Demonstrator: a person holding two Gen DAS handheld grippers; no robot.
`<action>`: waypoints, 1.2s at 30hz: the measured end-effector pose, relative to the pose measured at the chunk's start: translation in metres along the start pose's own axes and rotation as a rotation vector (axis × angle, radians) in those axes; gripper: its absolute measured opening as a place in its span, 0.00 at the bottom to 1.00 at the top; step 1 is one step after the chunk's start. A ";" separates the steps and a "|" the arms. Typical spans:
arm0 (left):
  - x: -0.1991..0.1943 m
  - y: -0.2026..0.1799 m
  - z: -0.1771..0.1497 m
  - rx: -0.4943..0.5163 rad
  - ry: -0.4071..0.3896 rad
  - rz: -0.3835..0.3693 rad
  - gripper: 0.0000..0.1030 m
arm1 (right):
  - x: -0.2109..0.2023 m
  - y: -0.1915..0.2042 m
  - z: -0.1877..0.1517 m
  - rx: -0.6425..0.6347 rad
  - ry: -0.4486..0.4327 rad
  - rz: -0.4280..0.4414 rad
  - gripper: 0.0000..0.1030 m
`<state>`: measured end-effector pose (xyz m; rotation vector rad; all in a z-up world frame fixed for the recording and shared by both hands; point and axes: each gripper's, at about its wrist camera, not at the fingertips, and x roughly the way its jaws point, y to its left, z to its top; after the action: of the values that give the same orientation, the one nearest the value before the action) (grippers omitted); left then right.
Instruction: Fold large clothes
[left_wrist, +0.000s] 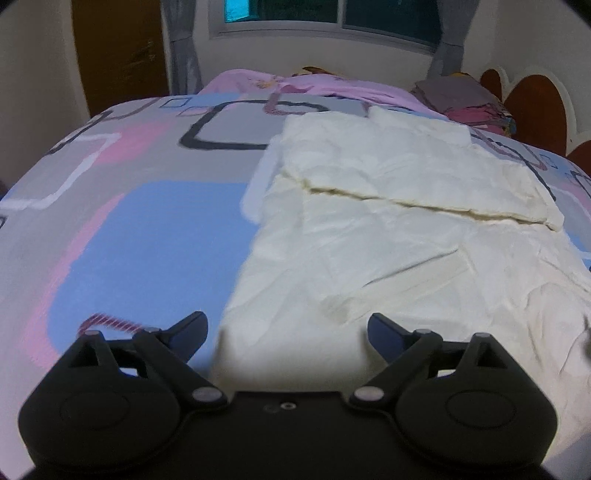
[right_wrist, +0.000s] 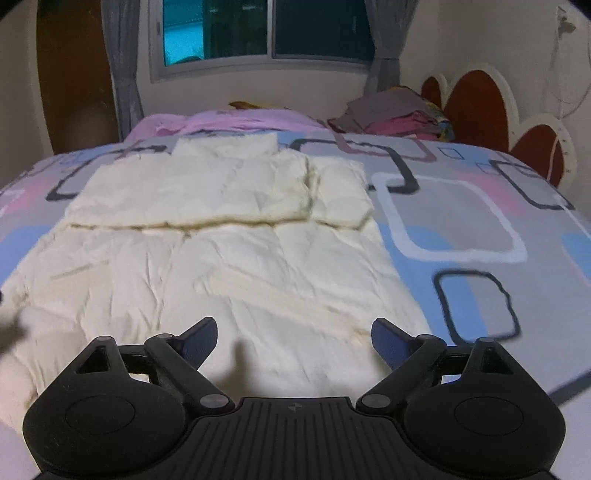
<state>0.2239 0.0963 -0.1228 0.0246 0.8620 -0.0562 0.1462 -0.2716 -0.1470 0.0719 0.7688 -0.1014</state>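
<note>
A large cream-white garment (left_wrist: 388, 229) lies spread flat on the bed, its far part folded over toward me with a fold edge running across it. It also shows in the right wrist view (right_wrist: 221, 258). My left gripper (left_wrist: 286, 328) is open and empty, hovering over the garment's near left edge. My right gripper (right_wrist: 293, 336) is open and empty, hovering over the garment's near right part. Neither gripper touches the cloth.
The bed cover (left_wrist: 129, 229) is grey with blue, pink and dark squares. A pink blanket (right_wrist: 229, 122) and a pile of clothes (right_wrist: 391, 110) lie at the far end. A window (right_wrist: 258, 33), curtains and a red-brown headboard (right_wrist: 476, 107) stand behind.
</note>
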 end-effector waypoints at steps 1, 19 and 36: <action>-0.002 0.006 -0.004 -0.006 0.004 0.003 0.91 | -0.003 -0.003 -0.004 0.001 0.002 -0.011 0.87; 0.002 0.051 -0.065 -0.147 0.122 -0.095 0.89 | -0.024 -0.068 -0.069 0.150 0.107 -0.153 0.87; 0.001 0.049 -0.069 -0.198 0.152 -0.283 0.26 | -0.022 -0.078 -0.084 0.375 0.149 0.027 0.36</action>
<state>0.1753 0.1485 -0.1681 -0.2824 1.0146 -0.2363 0.0634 -0.3394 -0.1942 0.4497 0.8897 -0.2158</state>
